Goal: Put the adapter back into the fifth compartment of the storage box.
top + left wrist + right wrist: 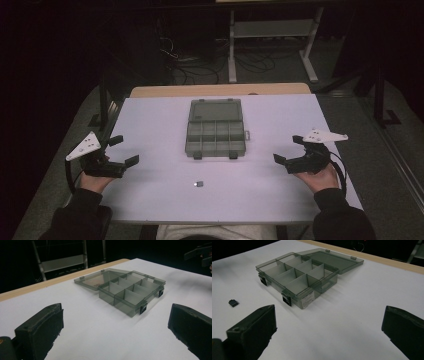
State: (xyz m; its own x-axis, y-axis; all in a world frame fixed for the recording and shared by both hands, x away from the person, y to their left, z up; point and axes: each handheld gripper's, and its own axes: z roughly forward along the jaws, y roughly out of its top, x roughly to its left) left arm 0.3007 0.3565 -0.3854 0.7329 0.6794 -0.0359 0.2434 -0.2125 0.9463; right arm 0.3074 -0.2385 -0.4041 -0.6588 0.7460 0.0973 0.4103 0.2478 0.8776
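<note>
A smoky grey plastic organiser box (216,128) lies open at the middle of the white table (160,125), its lid folded flat toward the far side. Its divided compartments (130,288) (294,272) look empty. A small dark square piece (199,184) (233,303) lies on the table in front of the box. My left gripper (123,151) hovers at the table's left edge, open, nothing between its jaws. At the right edge my right gripper (289,150) is held open too, also with nothing in it. Both point toward the box.
A wooden strip (220,90) edges the table's far side. Beyond it stand a metal frame (272,37) and loose cables (200,62) on a dark floor. Broad bare table surface lies on both sides of the box.
</note>
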